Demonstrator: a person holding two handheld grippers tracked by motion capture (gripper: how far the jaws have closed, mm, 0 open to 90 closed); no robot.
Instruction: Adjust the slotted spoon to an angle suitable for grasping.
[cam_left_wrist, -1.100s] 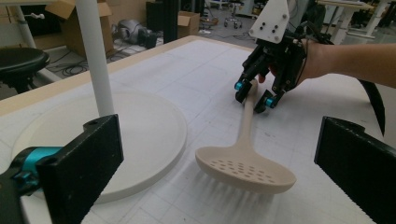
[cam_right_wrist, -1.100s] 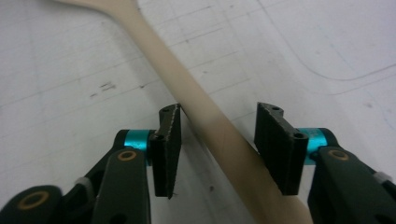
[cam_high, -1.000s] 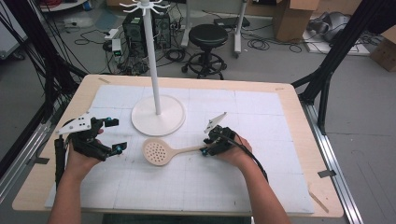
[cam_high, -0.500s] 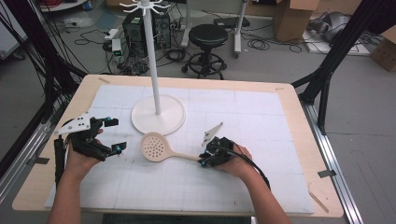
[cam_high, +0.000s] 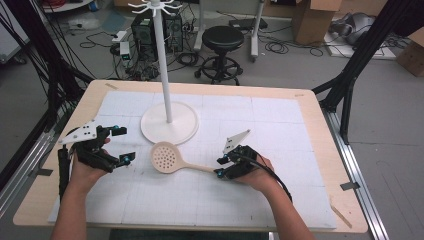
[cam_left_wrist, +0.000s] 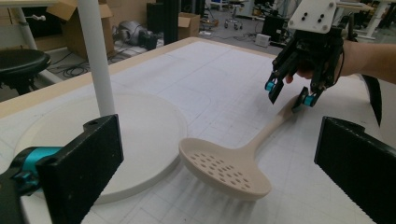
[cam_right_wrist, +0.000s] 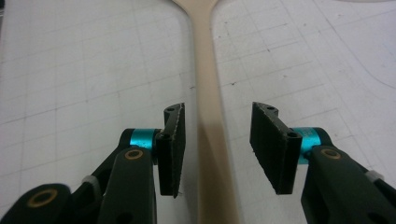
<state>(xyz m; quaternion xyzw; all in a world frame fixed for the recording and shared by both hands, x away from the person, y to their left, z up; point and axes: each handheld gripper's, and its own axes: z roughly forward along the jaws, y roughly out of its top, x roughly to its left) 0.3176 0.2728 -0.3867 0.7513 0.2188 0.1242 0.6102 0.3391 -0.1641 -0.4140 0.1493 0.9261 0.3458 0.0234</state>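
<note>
A beige slotted spoon (cam_high: 166, 157) lies flat on the white mat, bowl to the left and handle running right. My right gripper (cam_high: 218, 167) sits low over the handle's end. In the right gripper view the handle (cam_right_wrist: 205, 70) runs between the two pads (cam_right_wrist: 170, 140), with a gap on each side. These jaws have just been opening and stand open around the handle. The left gripper view looks across the spoon (cam_left_wrist: 224, 170) to the right gripper (cam_left_wrist: 288, 93). My left gripper (cam_high: 123, 145) hovers open and holds nothing, left of the bowl.
A white stand with a round base (cam_high: 170, 125) and tall pole (cam_high: 162, 60) rises behind the spoon, the base's rim (cam_left_wrist: 135, 135) close to the bowl. The wooden table edge (cam_high: 320, 125) frames the mat. A stool and cables are on the floor beyond.
The right gripper shifted toward the near edge and the spoon's handle end swung with it. Its jaws then parted off the handle. The left gripper kept still.
</note>
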